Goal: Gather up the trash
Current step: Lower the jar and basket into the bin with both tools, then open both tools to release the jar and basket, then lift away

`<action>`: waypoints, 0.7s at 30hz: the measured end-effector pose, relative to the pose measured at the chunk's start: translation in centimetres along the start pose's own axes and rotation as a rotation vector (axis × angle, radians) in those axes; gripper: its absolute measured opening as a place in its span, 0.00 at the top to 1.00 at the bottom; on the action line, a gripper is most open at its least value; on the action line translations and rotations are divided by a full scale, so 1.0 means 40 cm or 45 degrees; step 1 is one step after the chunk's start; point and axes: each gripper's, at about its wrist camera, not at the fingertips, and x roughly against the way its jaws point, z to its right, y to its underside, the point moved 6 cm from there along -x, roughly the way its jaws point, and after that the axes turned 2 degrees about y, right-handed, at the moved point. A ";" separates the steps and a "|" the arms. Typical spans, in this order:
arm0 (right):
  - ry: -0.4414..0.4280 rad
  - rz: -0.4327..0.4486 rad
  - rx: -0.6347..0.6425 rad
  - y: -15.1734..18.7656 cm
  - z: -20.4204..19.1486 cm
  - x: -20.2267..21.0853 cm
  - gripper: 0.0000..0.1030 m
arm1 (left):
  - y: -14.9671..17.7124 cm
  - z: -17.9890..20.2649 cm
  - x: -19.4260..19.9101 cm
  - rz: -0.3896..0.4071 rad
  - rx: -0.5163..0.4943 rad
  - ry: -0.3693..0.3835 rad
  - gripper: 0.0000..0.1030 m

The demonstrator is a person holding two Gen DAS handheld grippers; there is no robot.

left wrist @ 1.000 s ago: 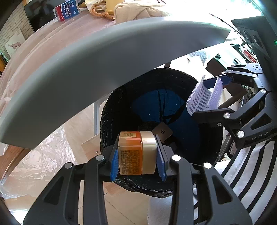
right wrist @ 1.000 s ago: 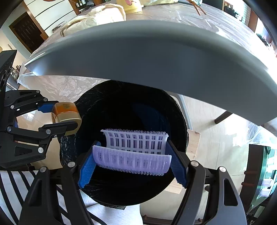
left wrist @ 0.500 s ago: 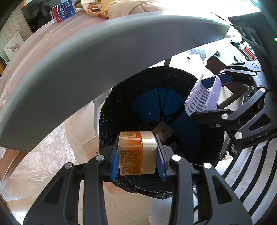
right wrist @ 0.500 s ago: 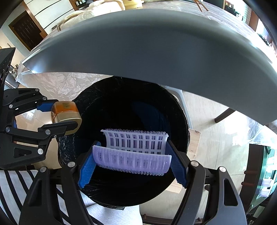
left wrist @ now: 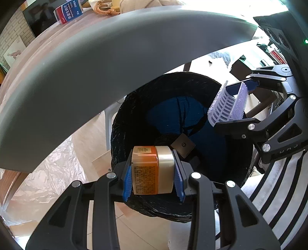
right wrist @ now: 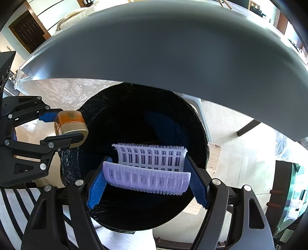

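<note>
A round bin lined with a black bag [left wrist: 123,123] stands under the grey table edge [left wrist: 107,63]; it also shows in the right wrist view [right wrist: 194,123]. My left gripper [left wrist: 153,170] is shut on an orange jar with a gold lid [left wrist: 146,169] and holds it over the bin's near rim; the jar also shows in the right wrist view [right wrist: 70,125]. My right gripper [right wrist: 147,174] is shut on a white-lilac ribbed plastic piece [right wrist: 148,173] over the bin mouth; the piece also shows in the left wrist view [left wrist: 227,107]. A small dark square tag [left wrist: 182,145] lies inside the bin.
The grey table edge [right wrist: 163,48] overhangs the bin closely. Crinkled clear plastic sheet [left wrist: 38,173] lies on the wooden floor at left. A red-blue box [left wrist: 68,11] and cloth bags sit on the tabletop. A striped cloth [left wrist: 279,182] is at right.
Both grippers have moved slightly nearer and lower over the bin, still holding their items. Neither grip has changed.
</note>
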 end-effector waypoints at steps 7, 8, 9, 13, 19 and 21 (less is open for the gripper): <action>0.066 0.022 0.003 0.004 0.016 0.019 0.20 | 0.001 -0.017 0.010 0.023 0.041 0.001 0.40; 0.070 0.028 -0.002 0.006 0.020 0.029 0.20 | 0.001 -0.022 0.017 0.034 0.047 -0.007 0.40; 0.071 0.034 -0.005 0.008 0.020 0.039 0.20 | 0.000 -0.024 0.027 0.044 0.052 -0.010 0.40; 0.089 0.097 -0.017 0.012 0.035 0.119 0.20 | -0.004 -0.022 0.089 0.104 0.041 -0.023 0.40; 0.073 0.343 -0.011 -0.054 0.040 0.327 0.10 | -0.051 0.009 0.254 0.322 -0.004 0.088 0.18; 0.083 0.431 -0.037 -0.104 0.047 0.378 0.08 | -0.082 0.016 0.293 0.399 -0.018 0.058 0.05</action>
